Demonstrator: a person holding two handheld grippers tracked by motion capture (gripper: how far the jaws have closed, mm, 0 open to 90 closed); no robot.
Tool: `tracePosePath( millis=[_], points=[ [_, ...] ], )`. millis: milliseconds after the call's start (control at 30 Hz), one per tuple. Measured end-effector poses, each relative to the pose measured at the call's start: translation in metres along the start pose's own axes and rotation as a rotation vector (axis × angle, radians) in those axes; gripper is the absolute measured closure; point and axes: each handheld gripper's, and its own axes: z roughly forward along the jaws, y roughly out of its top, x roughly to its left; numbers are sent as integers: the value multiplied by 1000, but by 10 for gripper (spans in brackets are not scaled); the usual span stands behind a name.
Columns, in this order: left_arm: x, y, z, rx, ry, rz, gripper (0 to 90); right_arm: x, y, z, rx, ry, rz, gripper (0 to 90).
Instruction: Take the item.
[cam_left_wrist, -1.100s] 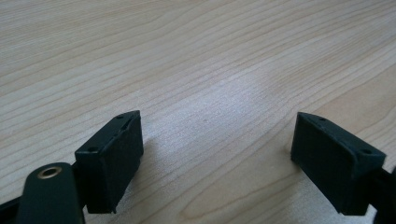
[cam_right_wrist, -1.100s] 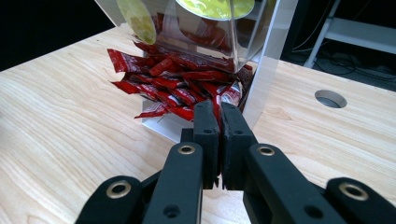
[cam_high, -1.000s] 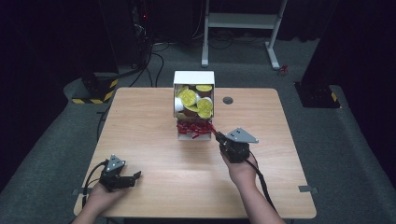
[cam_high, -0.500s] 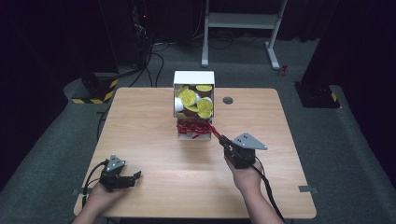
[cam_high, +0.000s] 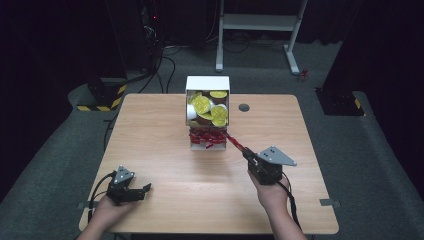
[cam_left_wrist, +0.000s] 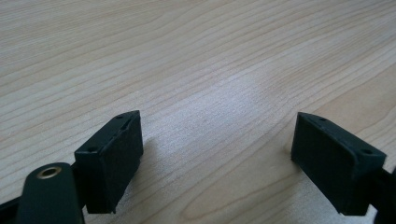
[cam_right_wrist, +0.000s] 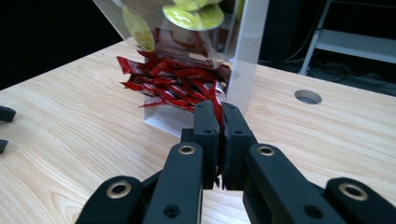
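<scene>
1 white dispenser box (cam_high: 207, 84) stands at the desk's (cam_high: 150, 130) far edge. Yellow-lidded cups (cam_high: 201, 104) inside: at least 4 show. Red sachets (cam_high: 206, 137) below are heaped too thick to count. 1 sachet (cam_high: 234, 140) stretches out alone. 2 tongs: left tongs (cam_high: 145, 188), right tongs (cam_high: 246, 152).

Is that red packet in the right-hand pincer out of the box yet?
Out: right gripper pinches the red packet, stretched clear of the box.

A thin red sachet (cam_high: 235, 141) slants out from the dispenser's (cam_high: 207, 85) tray.
</scene>
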Motion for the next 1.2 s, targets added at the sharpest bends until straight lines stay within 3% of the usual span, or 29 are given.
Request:
tracePosePath(
  millis=[600, 1200],
  points=[
    [0, 0, -1, 2, -1, -1, 171, -29, -14, -6, 27, -76, 22, 870],
    [0, 0, -1, 2, 1, 4, 171, -56, -9, -6, 49, -165, 27, 870]
  ],
)
